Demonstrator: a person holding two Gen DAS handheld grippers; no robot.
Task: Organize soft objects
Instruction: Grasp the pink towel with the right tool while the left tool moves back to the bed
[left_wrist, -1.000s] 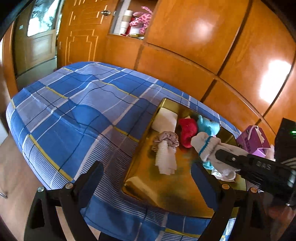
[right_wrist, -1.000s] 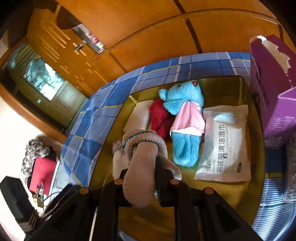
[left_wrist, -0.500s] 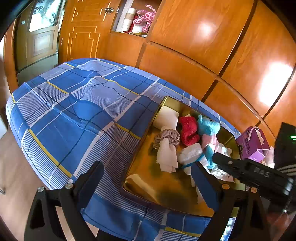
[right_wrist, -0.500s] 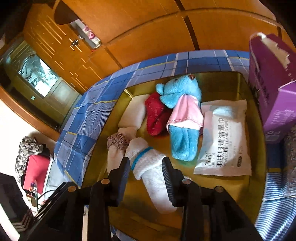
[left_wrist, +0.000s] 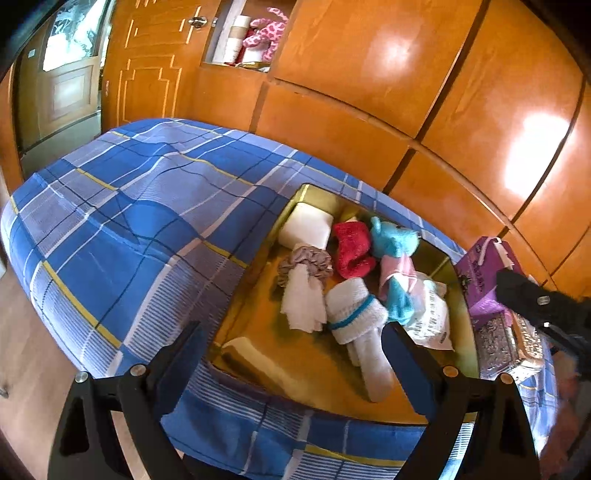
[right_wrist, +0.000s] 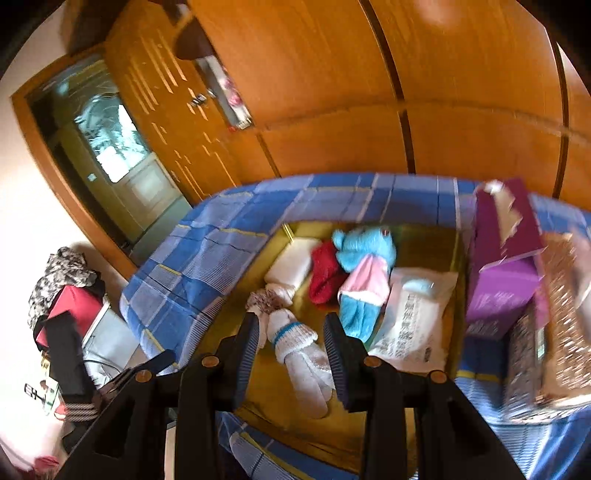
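Glossy orange wood wall panels are seen across the upper frame, marked by bright light reflections at upper right. A panelled wooden door is set at upper left, a glazed door beside it. A blue plaid cloth is spread mid-frame. Pale wood floor is visible at lower left.
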